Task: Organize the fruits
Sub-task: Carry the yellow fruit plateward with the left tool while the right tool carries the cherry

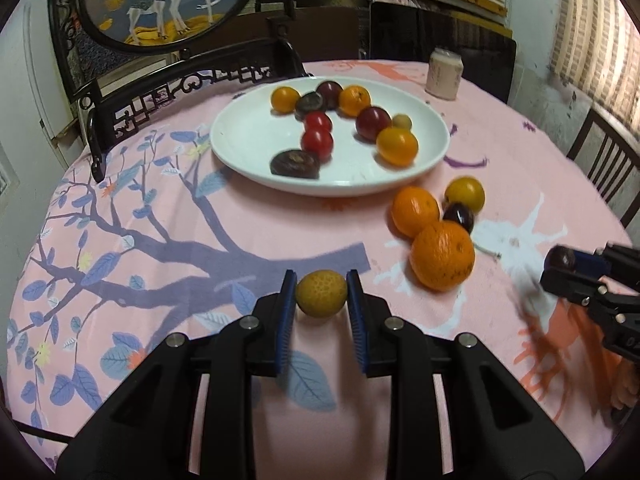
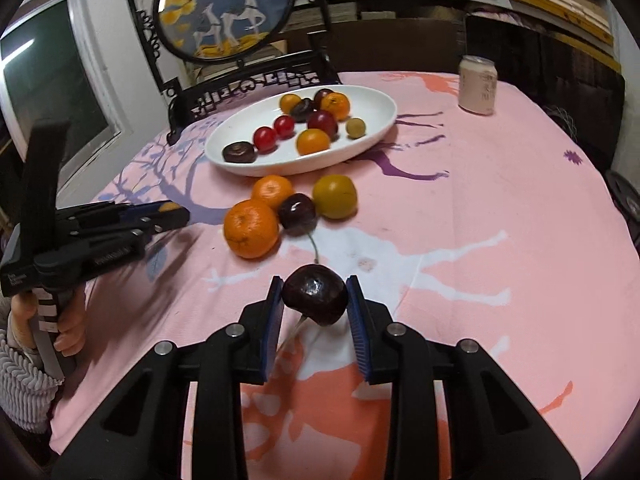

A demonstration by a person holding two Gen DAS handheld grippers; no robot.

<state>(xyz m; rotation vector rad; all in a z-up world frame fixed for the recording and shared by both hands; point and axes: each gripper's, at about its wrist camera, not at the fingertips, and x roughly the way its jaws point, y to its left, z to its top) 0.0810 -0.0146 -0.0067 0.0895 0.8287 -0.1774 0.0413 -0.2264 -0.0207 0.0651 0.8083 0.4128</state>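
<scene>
A small yellow-green fruit (image 1: 321, 293) is pinched by the left hand-held gripper (image 1: 321, 298), a dark cherry (image 2: 315, 294) by the right hand-held gripper (image 2: 315, 300), both held just above the worktop (image 2: 500, 184), near the white plate (image 1: 240, 148).

Your table (image 2: 500, 184) wears a pink cloth printed with a blue tree. A white plate (image 2: 248, 164) of fruit sits upper centre, a pale can (image 2: 478, 85) upper right. Below the plate, two oranges (image 2: 251, 227), a dark cherry (image 2: 297, 211) and a yellow fruit (image 2: 334, 196) lie clustered, touching.
</scene>
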